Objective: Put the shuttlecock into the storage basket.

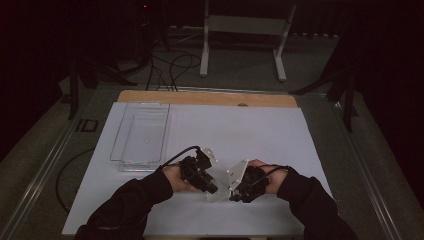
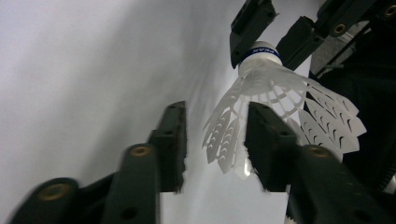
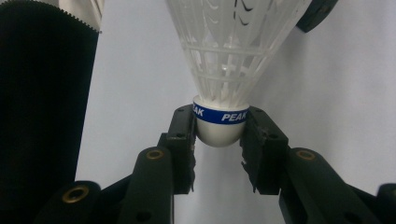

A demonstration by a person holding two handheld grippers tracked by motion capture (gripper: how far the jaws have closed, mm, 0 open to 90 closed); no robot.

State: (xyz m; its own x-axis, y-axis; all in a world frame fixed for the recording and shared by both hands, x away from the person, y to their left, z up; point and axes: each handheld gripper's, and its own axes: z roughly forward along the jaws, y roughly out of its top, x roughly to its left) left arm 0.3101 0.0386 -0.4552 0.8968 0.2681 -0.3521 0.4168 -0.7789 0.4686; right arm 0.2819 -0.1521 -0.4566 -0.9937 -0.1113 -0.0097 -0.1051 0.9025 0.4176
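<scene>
A white plastic shuttlecock [image 3: 229, 56] with a blue "PEAK" band hangs just above the white sheet [image 1: 260, 135]. My right gripper [image 3: 219, 123] is shut on its rounded cork, skirt pointing away from the jaws. In the left gripper view the shuttlecock [image 2: 275, 93] is held from above by the right gripper [image 2: 261, 51]. My left gripper [image 2: 215, 126] is open, and the skirt's feathered edge reaches into the gap beside its right jaw. From above, the left gripper [image 1: 212, 189] and right gripper [image 1: 232, 196] meet near the table's front middle, with the shuttlecock [image 1: 216, 195] between them.
A clear plastic tray [image 1: 142, 135] lies on the sheet at the back left. The wooden table edge [image 1: 200, 97] runs along the far side. A white metal stand [image 1: 240, 40] and cables [image 1: 170, 67] sit on the floor beyond. A black sleeve [image 3: 42, 116] is close at the left.
</scene>
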